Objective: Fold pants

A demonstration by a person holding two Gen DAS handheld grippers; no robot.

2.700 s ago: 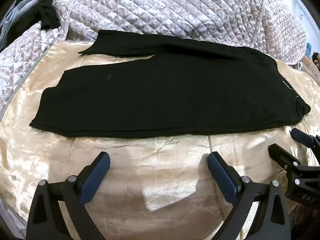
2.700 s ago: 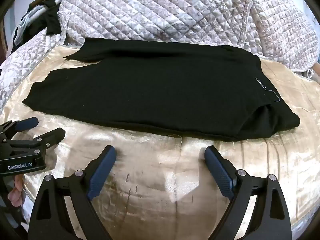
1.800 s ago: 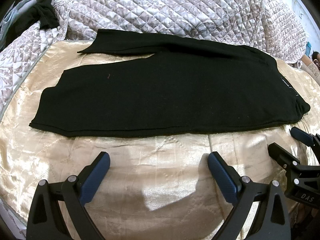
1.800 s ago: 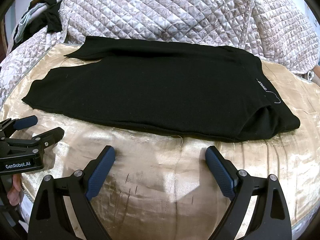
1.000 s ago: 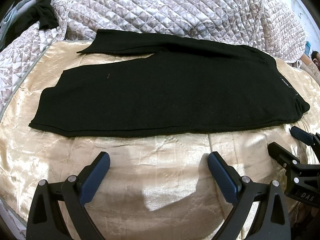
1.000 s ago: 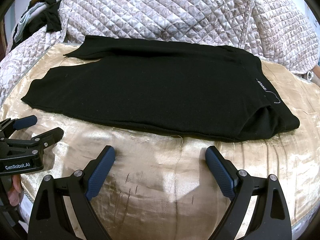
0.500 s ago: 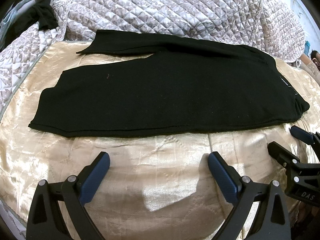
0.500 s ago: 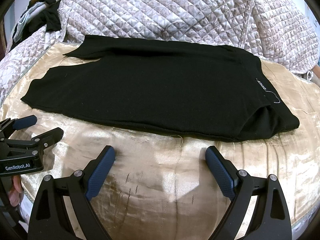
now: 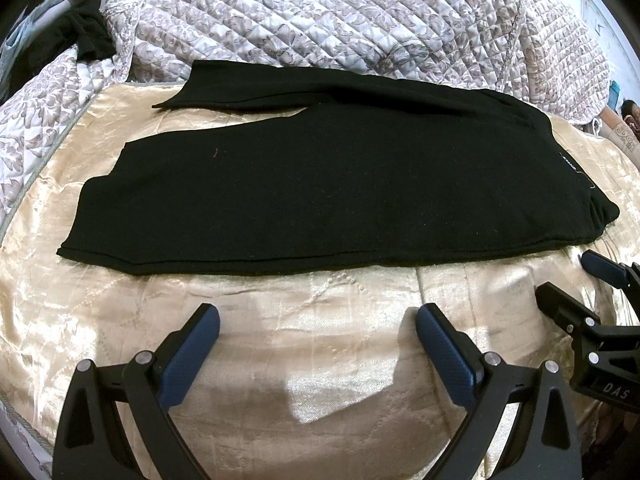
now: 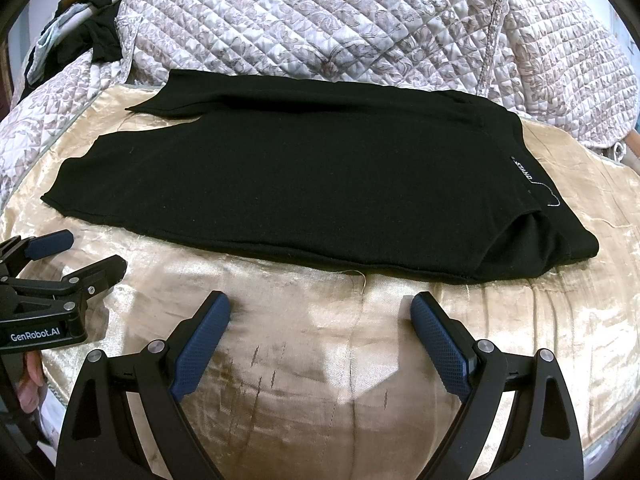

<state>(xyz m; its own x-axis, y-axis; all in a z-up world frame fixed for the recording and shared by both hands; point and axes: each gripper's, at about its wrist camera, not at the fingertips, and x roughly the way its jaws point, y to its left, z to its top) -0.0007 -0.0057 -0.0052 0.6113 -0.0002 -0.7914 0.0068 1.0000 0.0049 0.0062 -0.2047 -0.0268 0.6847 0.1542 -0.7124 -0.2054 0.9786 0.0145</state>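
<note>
The left gripper [image 9: 316, 332] is spread wide with nothing between its blue pads [image 9: 192, 354], hovering above the bare gold satin bedspread [image 9: 340, 384] just short of the near edge of the black pants [image 9: 320, 196]. From this side the pants lie flat across the bed, already doubled lengthwise, one leg on the other. The hems point left, with the far leg's hem [image 9: 180, 96] peeking out beyond the top one. The waistband end sits to the right, close to the right gripper [image 9: 560, 284], which pokes in from that edge. A quilted floral coverlet [image 9: 360, 16] is heaped behind.

Looking along the right gripper [image 10: 320, 320], its jaws too stand open and empty over the satin, near the pants [image 10: 280, 176] but not touching them. The waistband [image 10: 532, 184], with its small white-lettered label [image 10: 522, 170] and a loose white thread, lies to the right, bunched slightly at the near corner. The left gripper [image 10: 76, 256] shows at the left edge, by the leg hems.

To my eye the lengthwise fold is done and the crosswise fold has not begun. Next, I would expect each gripper to drop to the cloth and pinch through both layers at one end. Carrying that end evenly over the other is what it calls for. The soft knit could slip or drag askew.
</note>
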